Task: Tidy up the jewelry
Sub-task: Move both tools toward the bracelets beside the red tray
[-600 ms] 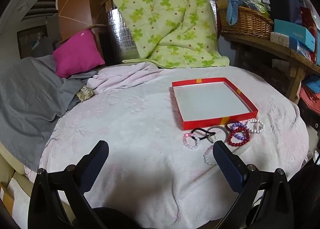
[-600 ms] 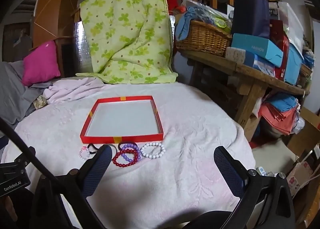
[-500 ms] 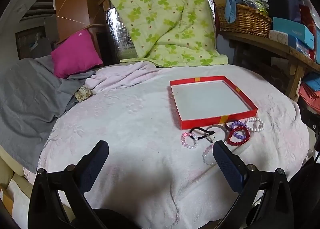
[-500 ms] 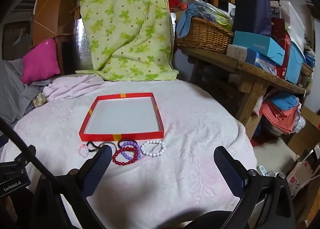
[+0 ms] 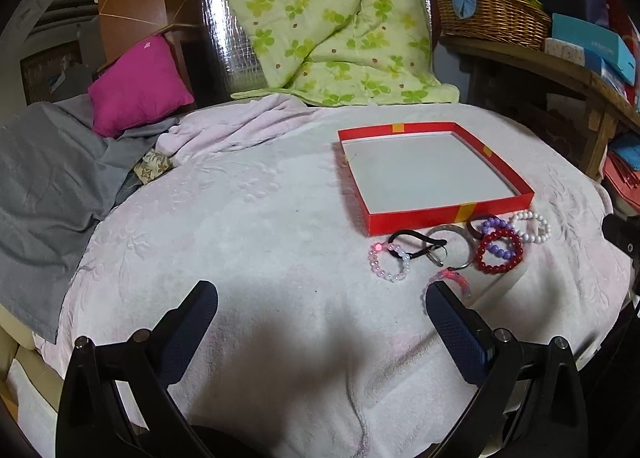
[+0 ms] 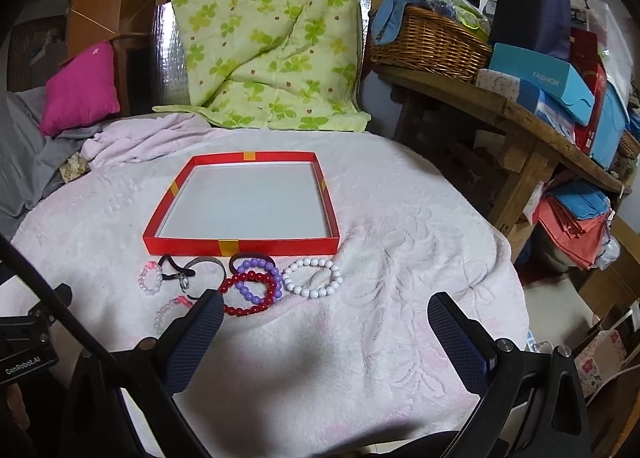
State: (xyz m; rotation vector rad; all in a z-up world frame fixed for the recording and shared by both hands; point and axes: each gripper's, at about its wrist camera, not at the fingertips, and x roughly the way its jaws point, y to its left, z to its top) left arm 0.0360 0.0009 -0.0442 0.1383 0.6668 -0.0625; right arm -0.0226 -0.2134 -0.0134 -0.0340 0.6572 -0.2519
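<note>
The left gripper (image 5: 320, 306) has its jaws spread wide and nothing is between them; the right gripper (image 6: 325, 312) is the same, released and empty; both hang over the pink blanket (image 6: 400, 217) and point down toward it. Just ahead of the right finger of the left gripper, almost at its tip, lies a pale pink bracelet (image 5: 450, 280); further ahead and to the right of it are a clear pink bead bracelet (image 5: 388, 262), a black hair tie (image 5: 416, 244), a metal bangle (image 5: 450, 248), a red bead bracelet (image 5: 499, 251) lying over a purple one (image 5: 498, 232), and a white bead bracelet (image 5: 530, 225); seen from the right gripper, the same group sits ahead of its left finger. Beyond the row, touching or nearly touching it, is the red tray (image 6: 240, 246), which has nothing in it yet. The bead bracelets look light and limp on elastic, and the round beads may slip; I would pinch across one side of the ring, not over the whole loop; the bangle seems stiff and thin. Each ring lies flat with its opening facing up, so no long axis is clear; the row itself runs along the near wall of the tray.
</note>
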